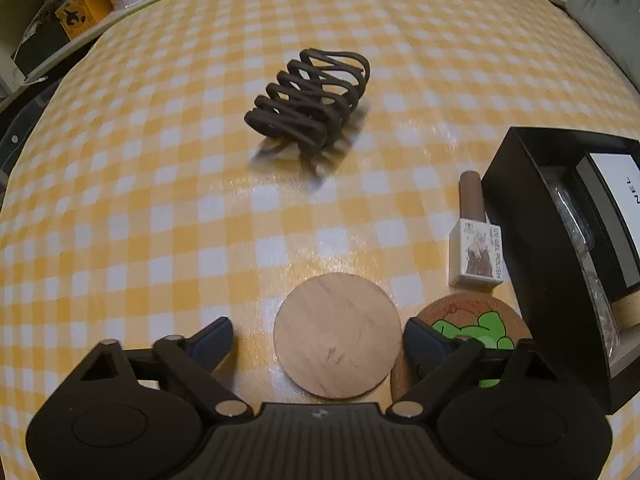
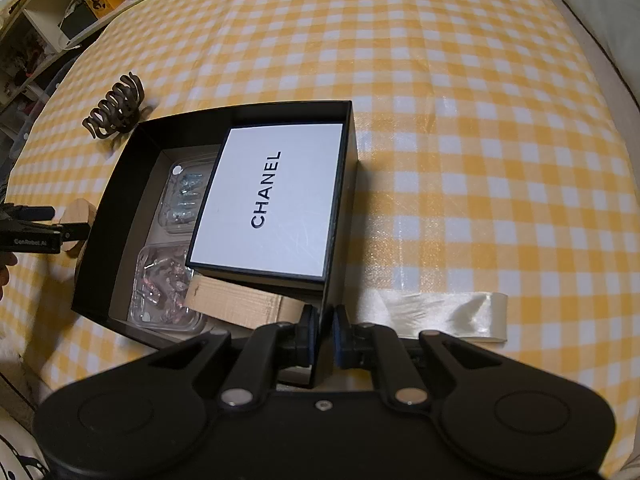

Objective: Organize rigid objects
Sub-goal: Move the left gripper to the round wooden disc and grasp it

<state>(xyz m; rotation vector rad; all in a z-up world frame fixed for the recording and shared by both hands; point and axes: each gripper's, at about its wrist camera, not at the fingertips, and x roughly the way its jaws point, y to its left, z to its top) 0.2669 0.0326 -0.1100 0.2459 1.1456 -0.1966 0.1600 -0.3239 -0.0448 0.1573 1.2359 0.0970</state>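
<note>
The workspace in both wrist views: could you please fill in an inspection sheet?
Surface: yellow checked tablecloth, glossy.
Job's things: black box holding white box and clear packs; round wooden coaster overlapping cork coaster; polish bottle lying beside the box; hair clip.
Clutter: white ribbon.
Grippers: left claw open astride the wooden coaster; right claw shut on the box wall.
Cables: nothing seen.
Surroundings: shelves behind.
</note>
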